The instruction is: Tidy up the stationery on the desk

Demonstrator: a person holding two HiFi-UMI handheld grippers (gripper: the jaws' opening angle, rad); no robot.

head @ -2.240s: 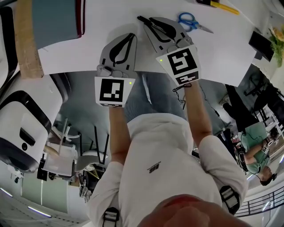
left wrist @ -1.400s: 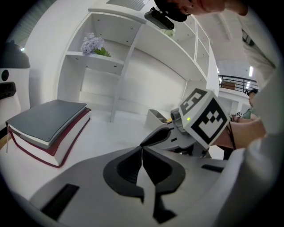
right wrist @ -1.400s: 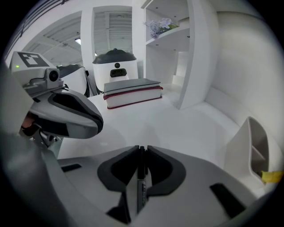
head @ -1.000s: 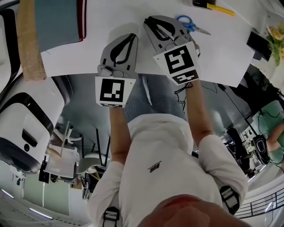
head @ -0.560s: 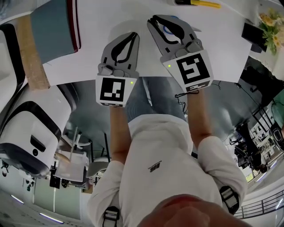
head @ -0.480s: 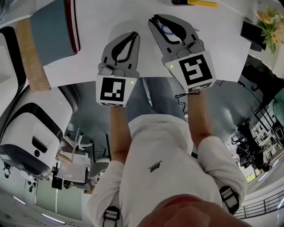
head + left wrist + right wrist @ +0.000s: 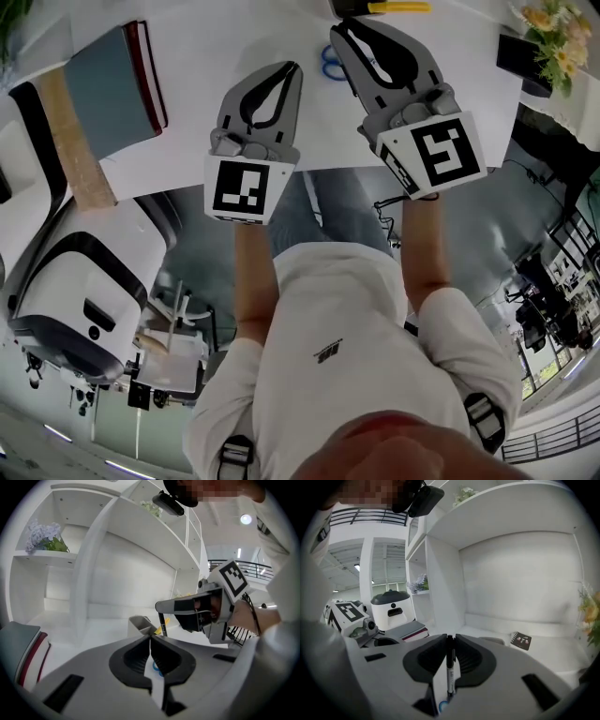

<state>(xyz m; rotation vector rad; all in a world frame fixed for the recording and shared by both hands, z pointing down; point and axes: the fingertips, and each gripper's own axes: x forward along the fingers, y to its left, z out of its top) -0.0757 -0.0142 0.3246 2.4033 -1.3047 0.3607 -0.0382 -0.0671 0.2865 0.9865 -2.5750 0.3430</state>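
My right gripper [image 7: 338, 26] [image 7: 450, 637] is shut on a black pen [image 7: 450, 670], which stands upright between its jaws above the white desk [image 7: 234, 47]. Blue scissors [image 7: 329, 62] lie on the desk just left of that gripper and show through the slit under my left gripper's jaws as blue scissors [image 7: 157, 667]. My left gripper [image 7: 293, 66] [image 7: 150, 637] is shut with nothing in it, close beside the right one. In the left gripper view a grey pen holder [image 7: 139, 625] stands ahead, with the pen [image 7: 161, 620] hanging from the right gripper over it.
A grey book with a dark red spine [image 7: 114, 86] [image 7: 408, 630] lies at the desk's left. A yellow tool [image 7: 400, 7] lies at the far edge. A small black notebook [image 7: 517, 59] [image 7: 520, 641] and flowers [image 7: 547, 22] are at the right. White shelves [image 7: 93, 550] rise behind the desk.
My right gripper has carried the pen forward and to the right, past the blue scissors. The left gripper has kept its place and stayed shut.
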